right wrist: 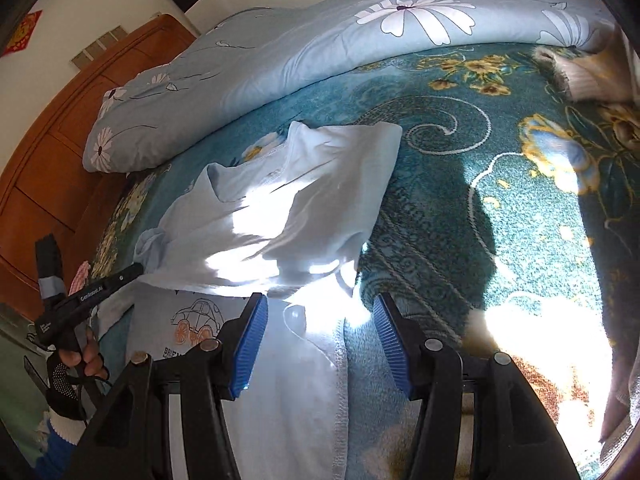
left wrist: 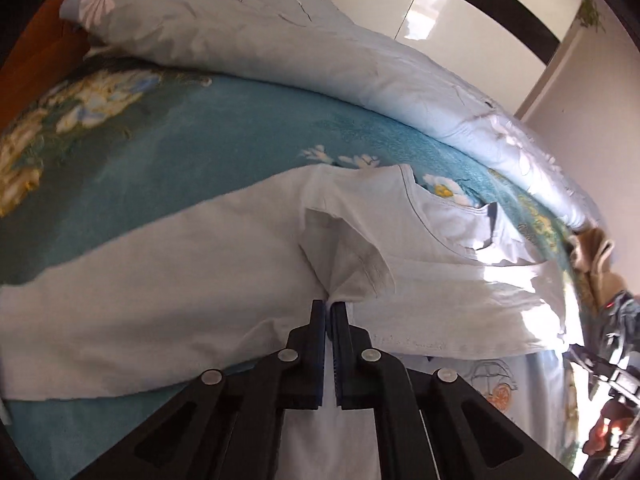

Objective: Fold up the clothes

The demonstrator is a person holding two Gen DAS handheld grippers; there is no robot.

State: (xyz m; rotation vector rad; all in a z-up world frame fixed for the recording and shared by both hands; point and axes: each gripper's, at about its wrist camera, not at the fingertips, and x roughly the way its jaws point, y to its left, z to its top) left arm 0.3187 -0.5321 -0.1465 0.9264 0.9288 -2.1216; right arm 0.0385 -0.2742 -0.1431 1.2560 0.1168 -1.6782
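A white T-shirt [left wrist: 168,280] lies on the teal floral blanket [left wrist: 200,128], its upper part folded over the lower part with the car print [right wrist: 198,318]. My left gripper [left wrist: 330,306] is shut on a pinch of the shirt's sleeve fabric. It also shows in the right wrist view [right wrist: 132,270], at the shirt's left edge. My right gripper [right wrist: 320,312] is open and empty, its blue pads above the shirt's right edge near the fold. The shirt [right wrist: 288,208] has bright sun patches on it.
A rolled light-blue flowered duvet [left wrist: 280,52] lies along the far side of the bed. A wooden headboard [right wrist: 60,152] stands at the left. A tan furry garment [right wrist: 588,76] lies at the far right of the blanket.
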